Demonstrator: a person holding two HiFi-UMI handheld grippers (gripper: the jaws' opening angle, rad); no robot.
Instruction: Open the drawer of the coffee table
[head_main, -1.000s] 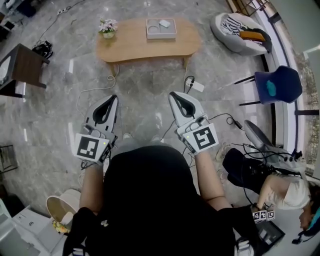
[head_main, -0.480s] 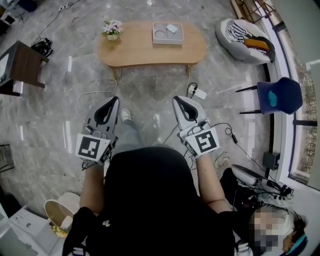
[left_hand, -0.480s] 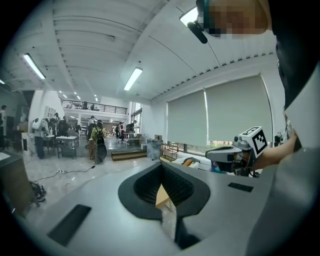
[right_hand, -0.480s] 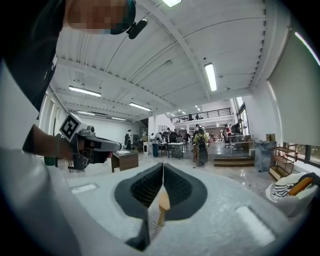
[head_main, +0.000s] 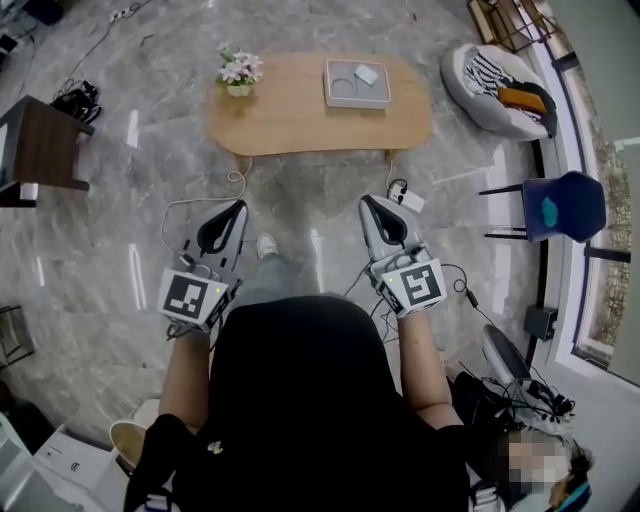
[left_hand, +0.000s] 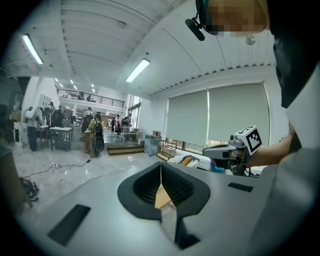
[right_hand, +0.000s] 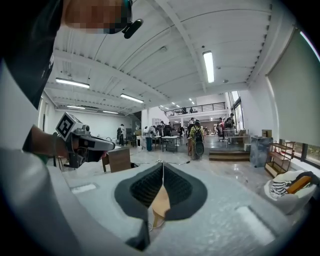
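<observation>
Left gripper (head_main: 236, 206) and right gripper (head_main: 367, 201), jaws pressed together on nothing, hang side by side short of the wooden counter (head_main: 290, 118), which carries a flower pot (head_main: 240, 73) and a tray (head_main: 356, 84); its drawer is hidden.

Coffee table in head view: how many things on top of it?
3: a flower pot at the left end of the coffee table, a grey tray right of centre, a small white item in that tray. None looks hidden.
</observation>
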